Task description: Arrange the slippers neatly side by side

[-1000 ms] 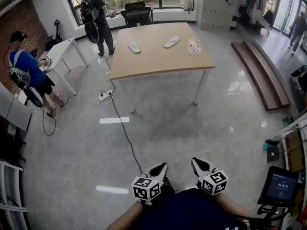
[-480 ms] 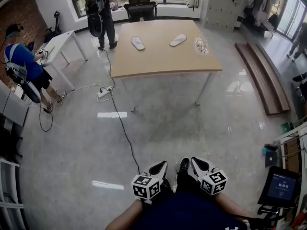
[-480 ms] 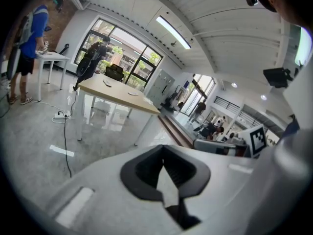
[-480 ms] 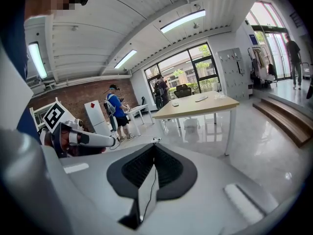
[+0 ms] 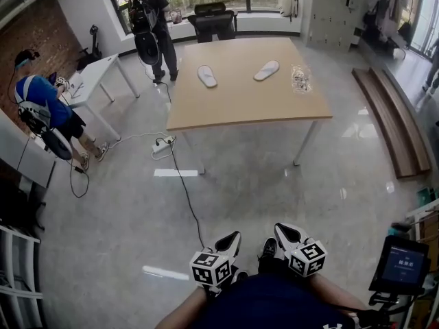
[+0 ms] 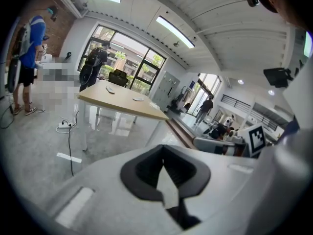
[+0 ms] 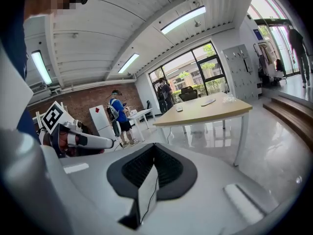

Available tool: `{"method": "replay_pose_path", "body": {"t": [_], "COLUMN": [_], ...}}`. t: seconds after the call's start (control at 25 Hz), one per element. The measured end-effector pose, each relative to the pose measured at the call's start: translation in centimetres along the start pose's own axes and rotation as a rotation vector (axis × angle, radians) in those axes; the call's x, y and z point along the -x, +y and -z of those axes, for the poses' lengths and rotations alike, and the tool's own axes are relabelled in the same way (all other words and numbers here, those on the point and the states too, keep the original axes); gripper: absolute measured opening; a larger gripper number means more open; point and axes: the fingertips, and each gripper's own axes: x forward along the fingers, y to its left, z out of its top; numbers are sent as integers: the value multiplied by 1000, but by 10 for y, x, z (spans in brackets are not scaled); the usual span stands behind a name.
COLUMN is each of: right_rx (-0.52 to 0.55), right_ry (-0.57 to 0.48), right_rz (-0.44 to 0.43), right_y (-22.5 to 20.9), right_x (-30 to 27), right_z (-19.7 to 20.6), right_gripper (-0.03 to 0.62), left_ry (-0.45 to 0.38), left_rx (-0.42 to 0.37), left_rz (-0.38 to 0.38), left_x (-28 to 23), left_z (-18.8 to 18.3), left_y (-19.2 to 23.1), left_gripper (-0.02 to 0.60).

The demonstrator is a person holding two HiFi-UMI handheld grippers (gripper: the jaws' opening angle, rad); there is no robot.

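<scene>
both grippers, left (image 5: 228,242) & right (image 5: 285,234), pinched tight w/ nothing in them, 2 slippers (image 5: 206,76) (image 5: 266,70) lying well apart on the wooden table (image 5: 240,108) across the room

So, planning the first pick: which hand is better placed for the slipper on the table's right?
Right, narrowly: the right gripper sits on the side of that slipper. It and the left gripper are both shut, level with each other, far short of the table.
</scene>
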Motion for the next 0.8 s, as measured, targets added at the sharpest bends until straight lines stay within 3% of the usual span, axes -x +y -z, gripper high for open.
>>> {"method": "replay_pose_path", "body": {"t": [0.52,0.8], "right_rx": [-3,-22], "right_ry": [-16,12], "right_rz": [-13,-21], "right_y": [-107,-135], "right_x": [-35,-54], "right_z": [-62,-69], "right_gripper": [11,11], "left_ry": [-22,-3], "left_rx": [-17,1], "left_rz": [-12,-14], "left_x": [-107,-139], "left_z": [-66,-77], "left_y": [-13,-9], "left_gripper": [3,3]}}
